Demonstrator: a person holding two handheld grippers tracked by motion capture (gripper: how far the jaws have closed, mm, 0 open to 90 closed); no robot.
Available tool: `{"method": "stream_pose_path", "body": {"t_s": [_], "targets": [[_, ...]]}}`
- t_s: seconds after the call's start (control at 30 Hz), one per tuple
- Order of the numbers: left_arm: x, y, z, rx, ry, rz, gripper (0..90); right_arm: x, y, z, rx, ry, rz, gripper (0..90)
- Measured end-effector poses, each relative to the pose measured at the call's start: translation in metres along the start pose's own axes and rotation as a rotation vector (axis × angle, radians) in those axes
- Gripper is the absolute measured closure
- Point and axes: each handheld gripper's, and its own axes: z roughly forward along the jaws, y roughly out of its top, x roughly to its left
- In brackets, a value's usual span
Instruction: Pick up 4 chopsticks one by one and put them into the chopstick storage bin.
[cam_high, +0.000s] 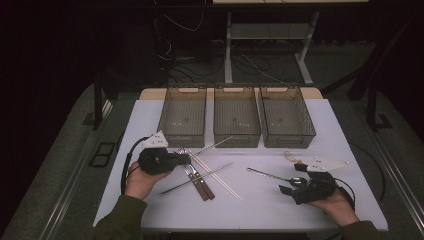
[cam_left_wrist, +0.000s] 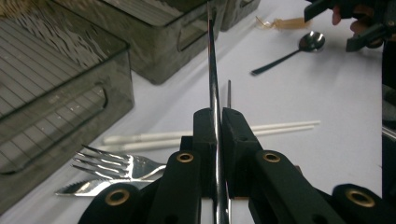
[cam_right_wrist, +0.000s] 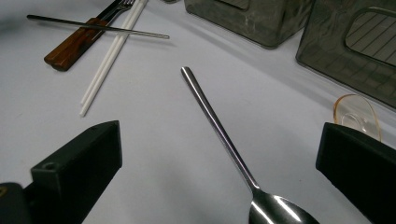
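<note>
L tool clamps metal chopstick

High view: fixed above the near edge of the bench, facing forward and down, far off. Left gripper view: low, close, looking along its own jaws past a metal chopstick toward the spoon. Right gripper view: low, close over that spoon. Shared: spoon, white chopsticks, bins.

Three bins wall off the table's far edge. Fork and knife, white chopsticks and a metal chopstick clutter the left centre. Bare table lies open between that heap and the spoon, seemingly wide enough to pass.
</note>
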Motion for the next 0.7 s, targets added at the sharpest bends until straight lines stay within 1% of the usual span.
{"method": "stream_pose_path", "body": {"t_s": [0.1, 0.37, 0.43, 0.57, 0.7], "targets": [[0.002, 0.005, 0.000, -0.007, 0.008, 0.002, 84.4, 0.000, 0.000, 0.000, 0.002, 0.000, 0.000, 0.6], [0.008, 0.016, -0.001, -0.033, 0.035, -0.018, 84.4, 0.000, 0.000, 0.000, 0.003, -0.002, 0.004, 0.6], [0.011, 0.020, 0.000, -0.043, 0.054, -0.019, 84.4, 0.000, 0.000, 0.000, 0.002, -0.002, 0.003, 0.6], [0.014, 0.023, 0.001, -0.052, 0.070, -0.028, 84.4, 0.000, 0.000, 0.000, 0.000, -0.002, 0.003, 0.6], [0.020, 0.030, 0.002, -0.048, 0.092, -0.031, 84.4, 0.000, 0.000, 0.000, -0.003, 0.001, 0.006, 0.6]]}}
